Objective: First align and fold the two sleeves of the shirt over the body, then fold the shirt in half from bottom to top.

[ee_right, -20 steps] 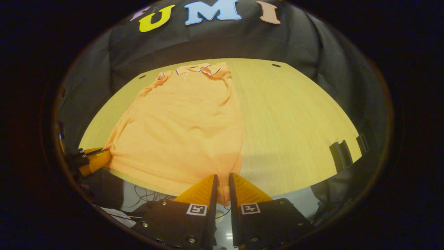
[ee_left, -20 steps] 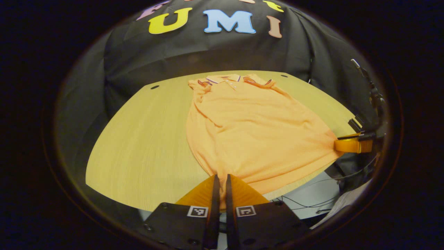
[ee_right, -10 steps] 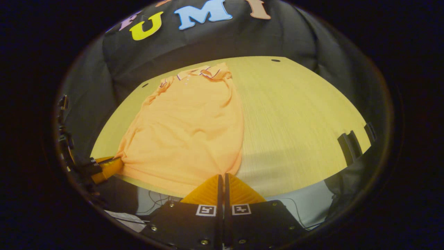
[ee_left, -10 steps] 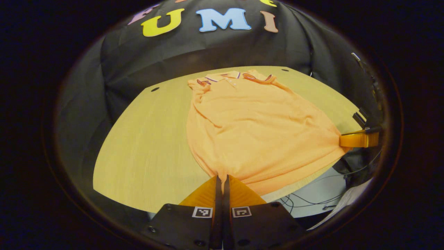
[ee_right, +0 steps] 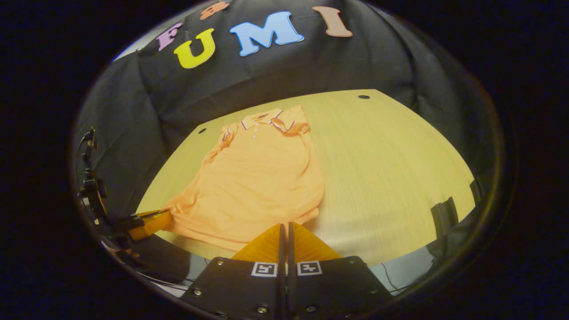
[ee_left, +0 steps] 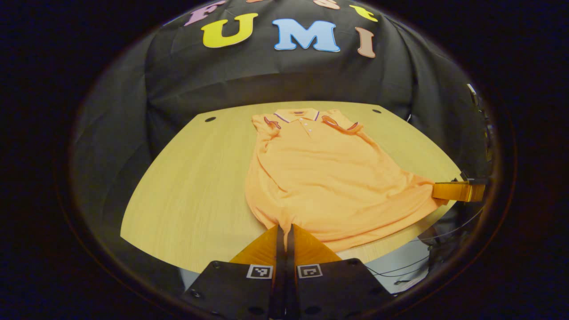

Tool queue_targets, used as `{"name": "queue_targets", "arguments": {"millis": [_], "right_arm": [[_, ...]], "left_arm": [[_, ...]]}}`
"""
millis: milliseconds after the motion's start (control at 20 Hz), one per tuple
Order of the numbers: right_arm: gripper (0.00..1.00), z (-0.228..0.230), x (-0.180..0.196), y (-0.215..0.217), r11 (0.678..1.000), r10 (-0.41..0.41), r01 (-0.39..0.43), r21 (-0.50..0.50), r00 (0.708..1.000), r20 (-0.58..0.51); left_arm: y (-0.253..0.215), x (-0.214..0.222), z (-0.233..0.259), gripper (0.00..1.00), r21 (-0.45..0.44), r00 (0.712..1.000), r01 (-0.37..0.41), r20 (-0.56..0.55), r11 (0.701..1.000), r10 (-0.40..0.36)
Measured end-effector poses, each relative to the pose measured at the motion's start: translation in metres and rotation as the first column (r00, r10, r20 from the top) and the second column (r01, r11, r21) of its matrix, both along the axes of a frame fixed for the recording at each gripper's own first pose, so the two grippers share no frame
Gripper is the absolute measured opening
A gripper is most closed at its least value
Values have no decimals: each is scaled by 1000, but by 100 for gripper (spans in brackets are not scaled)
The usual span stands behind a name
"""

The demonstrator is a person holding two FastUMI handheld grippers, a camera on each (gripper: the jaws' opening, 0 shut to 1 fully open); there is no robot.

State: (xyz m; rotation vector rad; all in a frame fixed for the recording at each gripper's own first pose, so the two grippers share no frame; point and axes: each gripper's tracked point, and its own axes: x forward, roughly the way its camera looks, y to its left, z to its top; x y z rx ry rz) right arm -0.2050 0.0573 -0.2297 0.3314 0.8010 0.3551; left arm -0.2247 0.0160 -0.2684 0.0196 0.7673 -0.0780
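An orange polo shirt (ee_left: 320, 173) (ee_right: 255, 182) lies on the wooden table (ee_left: 191, 178), collar at the far side, both short sleeves folded in by the collar. My left gripper (ee_left: 284, 227) is shut on the hem's left corner, which bunches up at its tips. In the right gripper view my right gripper (ee_right: 284, 224) is shut on the hem's right corner. Each view also catches the other gripper at the shirt's opposite bottom corner: the right gripper (ee_left: 458, 191) and the left gripper (ee_right: 149, 221). The hem is lifted slightly and wrinkled near the front edge.
The table's (ee_right: 391, 160) front edge runs just below the hem. Small dark holes (ee_left: 210, 119) (ee_right: 364, 97) mark its far corners. Cables (ee_left: 400, 271) hang below the front edge. Two dark clips (ee_right: 444, 215) sit at the table's right edge.
Both grippers closed fully on the hem corners, then drew them up and toward the collar; the bottom of the shirt now bunches and sits farther in from the front edge.
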Motion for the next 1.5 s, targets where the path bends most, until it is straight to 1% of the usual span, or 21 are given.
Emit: {"name": "queue_targets", "arguments": {"millis": [200,350,450,550,750,1050,1300,1500], "right_arm": [[2,24,29,8,1000,-6,5,22,998,59],[2,35,52,16,999,-28,24,47,997,74],[2,39,68,20,999,-33,30,41,996,77],[2,42,87,23,999,-41,38,25,995,96],[0,55,126,33,997,-67,61,46,987,143],[0,78,191,35,992,-128,122,41,972,199],[0,97,240,38,990,-138,141,7,957,256],[0,103,272,47,989,-143,149,-4,952,269]], "left_arm": [[-4,42,29,6,-28,998,2,63,1000,0],[-5,74,41,6,-51,996,11,87,999,-6],[-2,101,47,6,-63,994,9,107,998,-2],[-2,125,54,6,-74,992,25,127,997,-15],[2,175,71,6,-66,985,58,168,996,-46],[7,247,87,6,-95,976,71,214,993,-49],[12,292,89,6,-115,973,73,227,991,-45],[17,321,83,6,-135,975,68,217,988,-37]]}}
